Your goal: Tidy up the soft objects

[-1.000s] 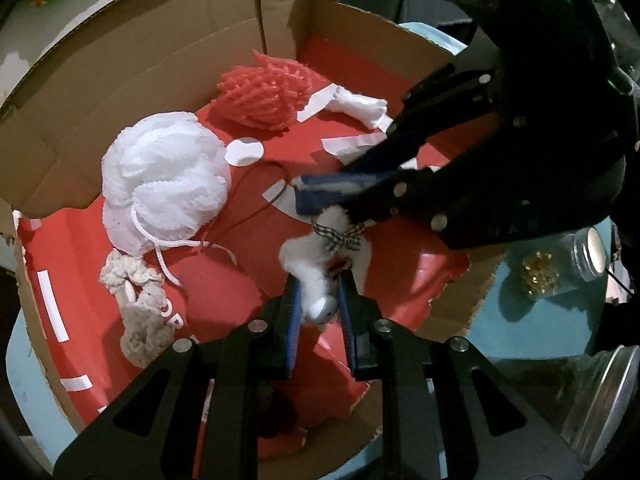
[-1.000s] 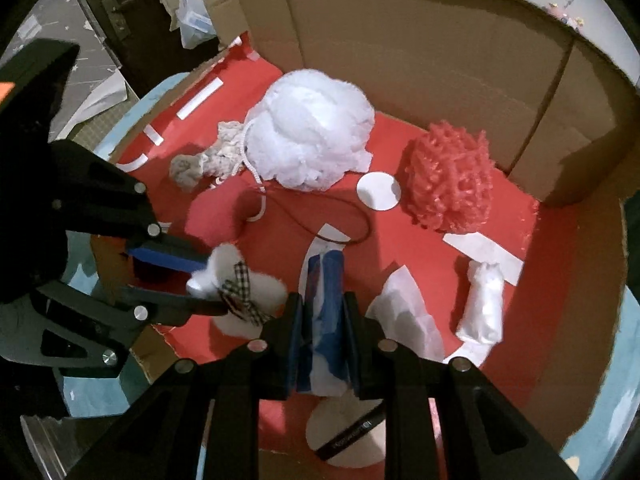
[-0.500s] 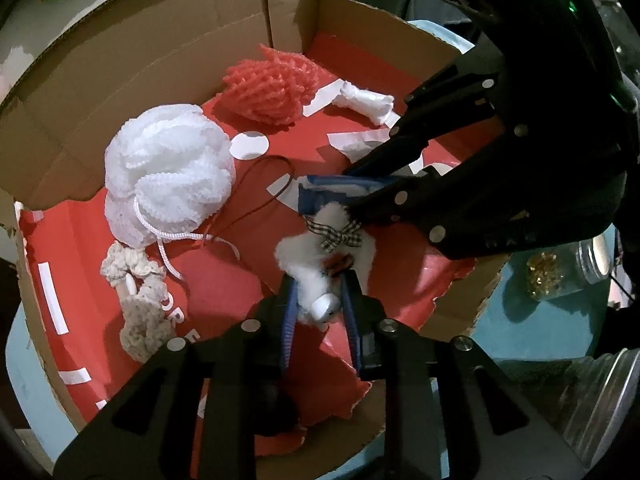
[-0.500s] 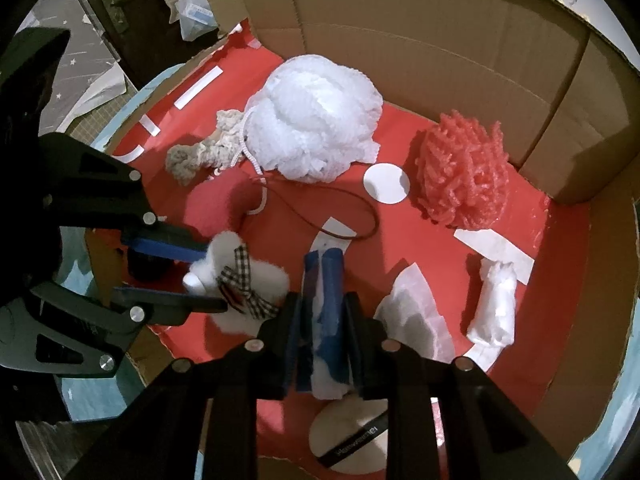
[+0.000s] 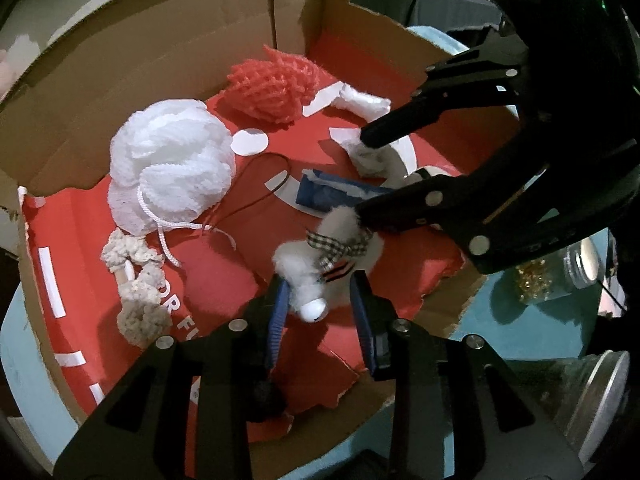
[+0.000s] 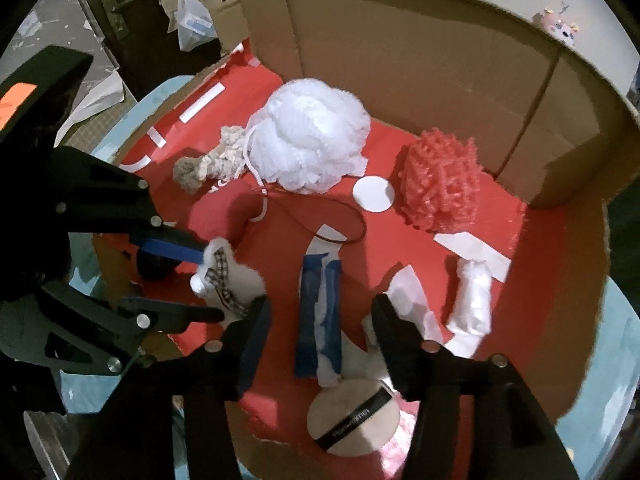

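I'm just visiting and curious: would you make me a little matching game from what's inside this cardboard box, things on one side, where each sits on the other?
Things:
1. white mesh pouf
2. red mesh pouf
3. blue and white pad
4. fluffy white toy with checked bow

Places:
A. flat on the red floor, between the right gripper's open fingers
B. near the box's back corner
C. between the left gripper's blue pads
D. beside the beige knotted rope

Pairs: 1-D, 2-B, 3-A, 4-C
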Tool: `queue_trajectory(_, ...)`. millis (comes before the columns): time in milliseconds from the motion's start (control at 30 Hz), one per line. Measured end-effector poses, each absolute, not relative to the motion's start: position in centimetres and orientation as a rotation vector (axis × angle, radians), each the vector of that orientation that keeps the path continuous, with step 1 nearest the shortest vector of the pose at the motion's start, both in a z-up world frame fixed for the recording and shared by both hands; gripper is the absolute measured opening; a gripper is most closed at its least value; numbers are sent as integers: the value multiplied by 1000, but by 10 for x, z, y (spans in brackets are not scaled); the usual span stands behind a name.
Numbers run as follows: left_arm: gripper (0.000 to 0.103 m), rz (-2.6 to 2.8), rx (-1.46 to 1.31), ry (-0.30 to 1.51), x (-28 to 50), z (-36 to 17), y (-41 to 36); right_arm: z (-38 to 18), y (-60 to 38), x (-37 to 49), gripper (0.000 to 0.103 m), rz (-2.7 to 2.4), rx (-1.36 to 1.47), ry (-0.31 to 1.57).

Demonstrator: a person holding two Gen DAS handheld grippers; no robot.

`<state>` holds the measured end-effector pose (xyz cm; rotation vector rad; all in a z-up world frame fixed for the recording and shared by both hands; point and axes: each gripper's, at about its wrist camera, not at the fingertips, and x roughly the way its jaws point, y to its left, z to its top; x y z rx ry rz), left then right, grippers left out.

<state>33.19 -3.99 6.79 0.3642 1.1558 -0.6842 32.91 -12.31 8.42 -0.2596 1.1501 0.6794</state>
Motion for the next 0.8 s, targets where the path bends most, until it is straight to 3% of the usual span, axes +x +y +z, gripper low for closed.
queue_trajectory(333, 30, -638, 320, 1080, 313, 98, -28, 128, -146, 309, 77, 619, -205, 1059)
queue_trajectory(800, 30, -436, 181, 905, 269, 133, -2, 155, -169, 256, 93, 447, -154, 952)
